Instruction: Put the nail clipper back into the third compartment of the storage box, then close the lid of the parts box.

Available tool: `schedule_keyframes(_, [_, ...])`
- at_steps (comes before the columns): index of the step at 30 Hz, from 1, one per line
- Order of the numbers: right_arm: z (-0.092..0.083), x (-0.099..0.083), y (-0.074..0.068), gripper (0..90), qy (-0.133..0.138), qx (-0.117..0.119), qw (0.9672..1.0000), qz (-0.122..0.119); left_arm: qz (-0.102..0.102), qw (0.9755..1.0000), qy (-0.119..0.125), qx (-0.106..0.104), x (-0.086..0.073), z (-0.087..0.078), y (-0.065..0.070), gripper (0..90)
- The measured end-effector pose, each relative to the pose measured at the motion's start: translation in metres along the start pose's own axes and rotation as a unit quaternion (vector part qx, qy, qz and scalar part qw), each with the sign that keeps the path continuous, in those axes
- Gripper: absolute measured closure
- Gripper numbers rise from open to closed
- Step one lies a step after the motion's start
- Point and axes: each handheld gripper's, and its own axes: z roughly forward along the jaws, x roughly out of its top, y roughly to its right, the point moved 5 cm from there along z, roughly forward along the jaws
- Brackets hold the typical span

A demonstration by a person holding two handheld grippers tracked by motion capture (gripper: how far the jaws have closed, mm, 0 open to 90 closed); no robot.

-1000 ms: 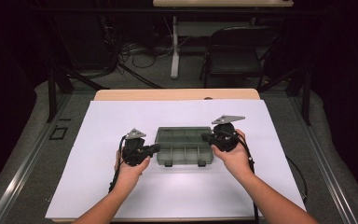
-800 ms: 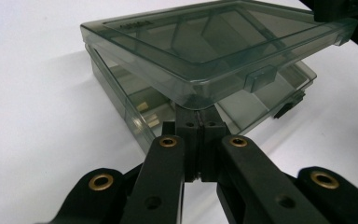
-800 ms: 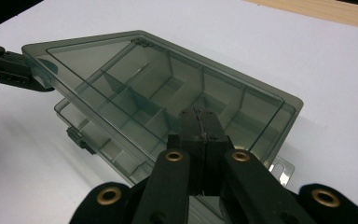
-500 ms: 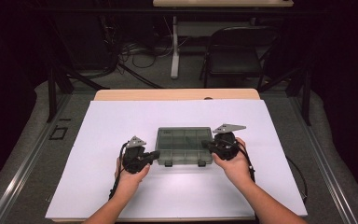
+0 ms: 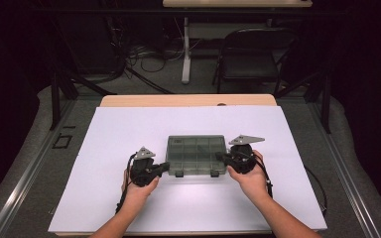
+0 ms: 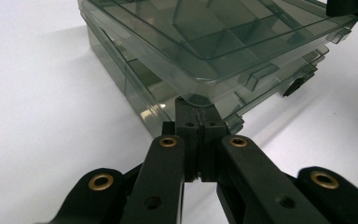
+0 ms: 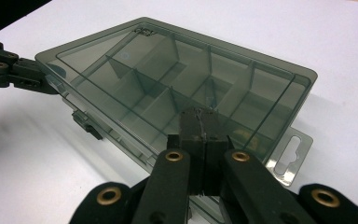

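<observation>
Box (image 5: 196, 154) first: the smoky clear organizer sits lid-down at the middle of the white table (image 5: 129, 124), its compartments looking empty. Over the last second you drew both hands toward the lower edge of the frame. Your left gripper (image 5: 162, 167) now noses at the lower left corner, jaws pressed together on nothing. Your right gripper (image 5: 222, 158), jaws likewise closed and empty, rests at the lid's right edge. You look set to pry it open.
</observation>
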Motion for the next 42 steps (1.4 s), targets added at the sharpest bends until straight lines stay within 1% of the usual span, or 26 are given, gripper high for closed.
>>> schedule_keyframes(5, [-0.001, -0.001, -0.001, 90.0, 0.000, 0.002, 1.0000, 0.002, -0.003, 1.0000, 0.001, -0.003, -0.001, -0.001, 0.000, 89.5])
schedule_keyframes(7, [-0.001, -0.001, -0.001, 90.0, 0.002, 0.000, 1.0000, 0.000, -0.004, 1.0000, 0.003, -0.004, -0.003, -0.002, 0.001, 89.4])
schedule_keyframes(9, [-0.002, -0.002, -0.002, 90.0, 0.000, 0.003, 1.0000, -0.003, -0.005, 1.0000, 0.002, -0.006, -0.004, -0.003, 0.002, 89.5])
schedule_keyframes(13, [-0.002, -0.005, -0.002, 90.0, 0.004, 0.006, 1.0000, 0.002, -0.009, 0.9999, 0.001, -0.008, -0.006, -0.005, 0.002, 89.4])
schedule_keyframes(15, [-0.003, -0.006, -0.002, 90.0, 0.000, 0.007, 1.0000, 0.004, -0.010, 0.9999, 0.005, -0.008, -0.006, -0.007, 0.002, 89.4])
schedule_keyframes(19, [-0.004, -0.007, -0.002, 90.0, 0.008, 0.011, 0.9999, 0.008, -0.014, 0.9998, 0.004, -0.010, -0.009, -0.010, 0.003, 89.2])
schedule_keyframes(20, [-0.005, -0.009, -0.002, 90.0, 0.005, 0.010, 0.9999, 0.012, -0.014, 0.9999, 0.003, -0.010, -0.010, -0.011, 0.003, 89.0])
schedule_keyframes(23, [-0.005, -0.013, -0.002, 90.0, 0.001, 0.009, 0.9999, 0.011, -0.013, 0.9999, 0.003, -0.006, -0.013, -0.014, 0.004, 88.7])
schedule_keyframes(27, [-0.006, -0.019, -0.001, 90.0, 0.008, 0.003, 0.9999, 0.009, -0.017, 0.9998, 0.006, -0.007, -0.014, -0.018, 0.005, 88.4])
schedule_keyframes(30, [-0.006, -0.025, 0.000, 90.0, 0.009, 0.002, 0.9998, 0.019, -0.016, 0.9998, 0.002, -0.008, -0.014, -0.021, 0.006, 87.9])
schedule_keyframes(33, [-0.006, -0.029, 0.001, 90.0, 0.010, 0.004, 0.9996, 0.026, -0.011, 0.9999, 0.008, -0.004, -0.010, -0.024, 0.006, 87.8])
schedule_keyframes(35, [-0.005, -0.030, 0.003, 90.0, 0.015, 0.003, 0.9995, 0.027, -0.013, 0.9999, 0.010, -0.005, -0.005, -0.025, 0.005, 87.8])
schedule_keyframes(37, [-0.005, -0.032, 0.004, 90.0, 0.019, 0.006, 0.9992, 0.035, -0.016, 0.9998, 0.012, -0.005, 0.000, -0.024, 0.005, 87.8])
schedule_keyframes(40, [-0.006, -0.034, 0.005, 90.0, 0.025, 0.005, 0.9989, 0.039, -0.012, 0.9998, 0.012, -0.006, 0.008, -0.023, 0.006, 87.5])
schedule_keyframes(42, [-0.006, -0.035, 0.006, 90.0, 0.027, 0.003, 0.9989, 0.038, -0.011, 0.9998, 0.012, -0.008, 0.013, -0.022, 0.006, 87.3])
